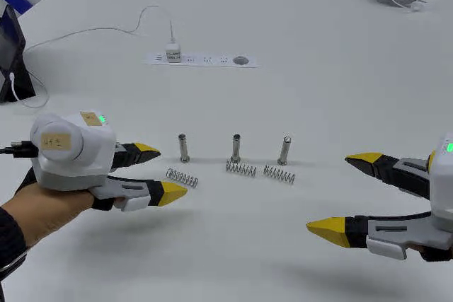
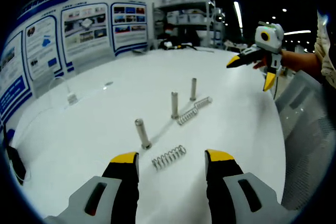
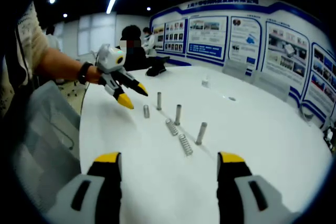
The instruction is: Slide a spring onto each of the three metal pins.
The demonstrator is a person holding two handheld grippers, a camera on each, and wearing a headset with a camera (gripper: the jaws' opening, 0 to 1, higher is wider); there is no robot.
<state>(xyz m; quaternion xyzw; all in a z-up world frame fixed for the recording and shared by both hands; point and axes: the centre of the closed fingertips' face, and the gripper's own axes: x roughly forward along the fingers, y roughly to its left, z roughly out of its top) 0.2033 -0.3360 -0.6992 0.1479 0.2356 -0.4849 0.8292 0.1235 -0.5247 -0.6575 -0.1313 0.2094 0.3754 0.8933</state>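
Three bare pins, three loose springs: the job looks to be at its opening step, with nothing threaded yet. The left pin (image 1: pixel 184 148), middle pin (image 1: pixel 236 148) and right pin (image 1: pixel 284 151) stand upright in a row at the centre of the white table (image 1: pixel 297 40). A spring lies flat just beside each, at its 6 o'clock: the left spring (image 1: pixel 182 177), middle spring (image 1: pixel 241 168) and right spring (image 1: pixel 279 173).

The left gripper (image 1: pixel 161 170), held level in a hand (image 1: pixel 42 210) at 9 o'clock of the row, points toward 3 o'clock, its yellow-tipped jaws parted and empty. In the left gripper view the left spring lies just ahead, in line with the gap. The right gripper (image 1: pixel 338 194) hangs at 4 o'clock, jaws spread wide and empty, aimed toward 9 o'clock and well apart from the right spring.

The next move likely falls to the left gripper: dip the tips to the table, pinch the left spring near one end so its bore stays free, then tip it upright over the left pin.
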